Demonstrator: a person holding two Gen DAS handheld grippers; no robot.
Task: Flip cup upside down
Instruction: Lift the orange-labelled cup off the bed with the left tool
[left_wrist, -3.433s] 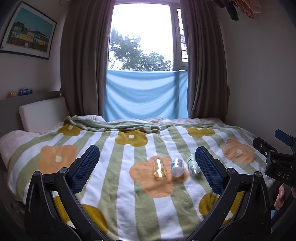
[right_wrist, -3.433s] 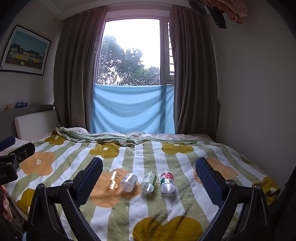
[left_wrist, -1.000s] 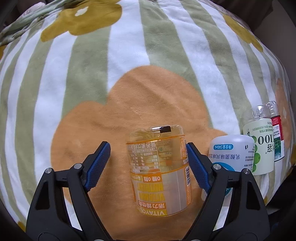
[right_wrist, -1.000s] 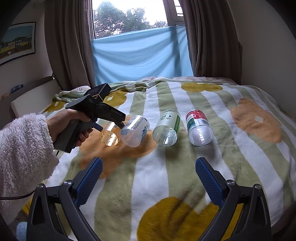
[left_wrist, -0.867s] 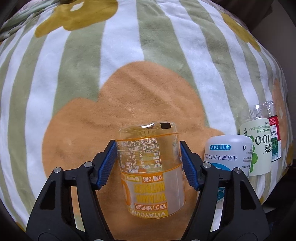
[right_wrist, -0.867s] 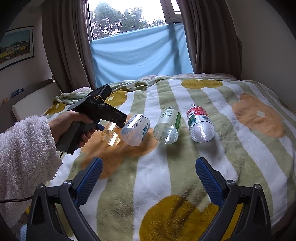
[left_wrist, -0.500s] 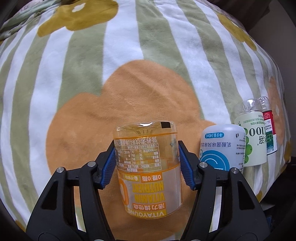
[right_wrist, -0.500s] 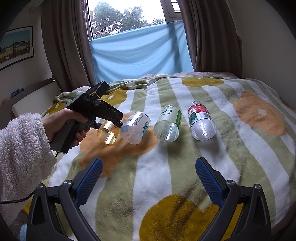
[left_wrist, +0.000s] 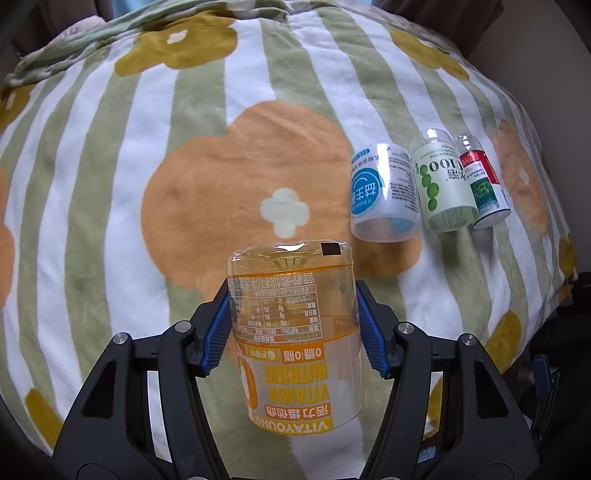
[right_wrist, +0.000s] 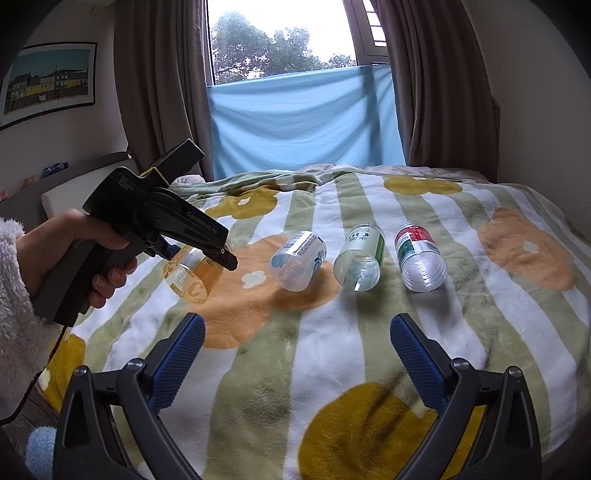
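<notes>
My left gripper (left_wrist: 293, 325) is shut on a clear orange cup (left_wrist: 295, 332) with a yellow vitamin label. It holds the cup lifted off the blanket, lying roughly along the fingers, open end toward the camera. In the right wrist view the same cup (right_wrist: 194, 275) hangs in the left gripper (right_wrist: 207, 254) at the left, above the bed. My right gripper (right_wrist: 295, 354) is open and empty, low over the near part of the bed.
Three more cut-bottle cups lie on their sides on the striped flower blanket (right_wrist: 332, 332): a blue-labelled one (right_wrist: 297, 264), a green-labelled one (right_wrist: 360, 264) and a red-labelled one (right_wrist: 419, 258). They also show in the left wrist view: (left_wrist: 384, 192), (left_wrist: 443, 184), (left_wrist: 482, 181). A window and curtains stand behind.
My left gripper closed on the orange cup and has lifted it off the blanket, away from the other cups. The right gripper has stayed nearly still.
</notes>
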